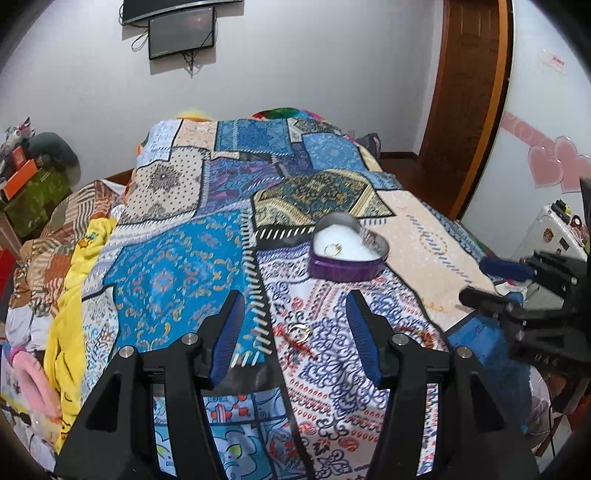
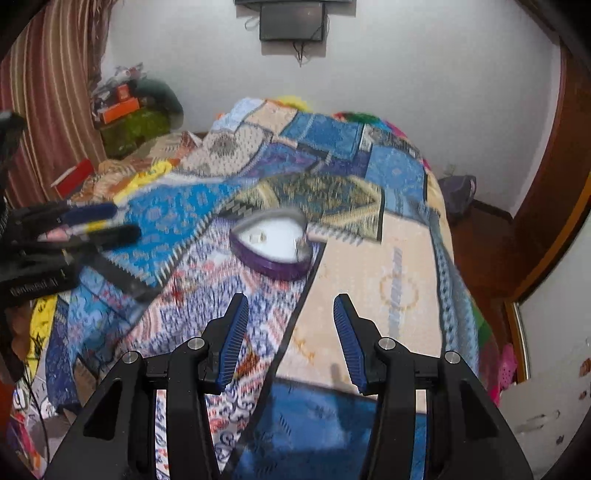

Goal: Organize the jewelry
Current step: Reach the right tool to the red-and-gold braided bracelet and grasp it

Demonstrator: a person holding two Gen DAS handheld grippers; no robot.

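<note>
A purple heart-shaped jewelry box (image 1: 345, 254) with a white lining stands open on the patterned bedspread (image 1: 177, 258). A gold ring (image 1: 333, 249) lies in it, and a silver piece (image 1: 370, 239) rests at its right edge. Another ring (image 1: 300, 332) lies on the bedspread between the fingers of my left gripper (image 1: 295, 312), which is open and empty above it. My right gripper (image 2: 290, 314) is open and empty, hovering short of the box (image 2: 275, 242). Each gripper shows in the other's view: the right gripper (image 1: 502, 280), the left gripper (image 2: 92, 225).
The bed fills the view. Yellow and striped cloths (image 1: 74, 295) are piled on its left. A cluttered shelf (image 1: 26, 177) stands at far left, a wooden door (image 1: 465, 92) at right, a dark screen (image 1: 181, 33) on the back wall.
</note>
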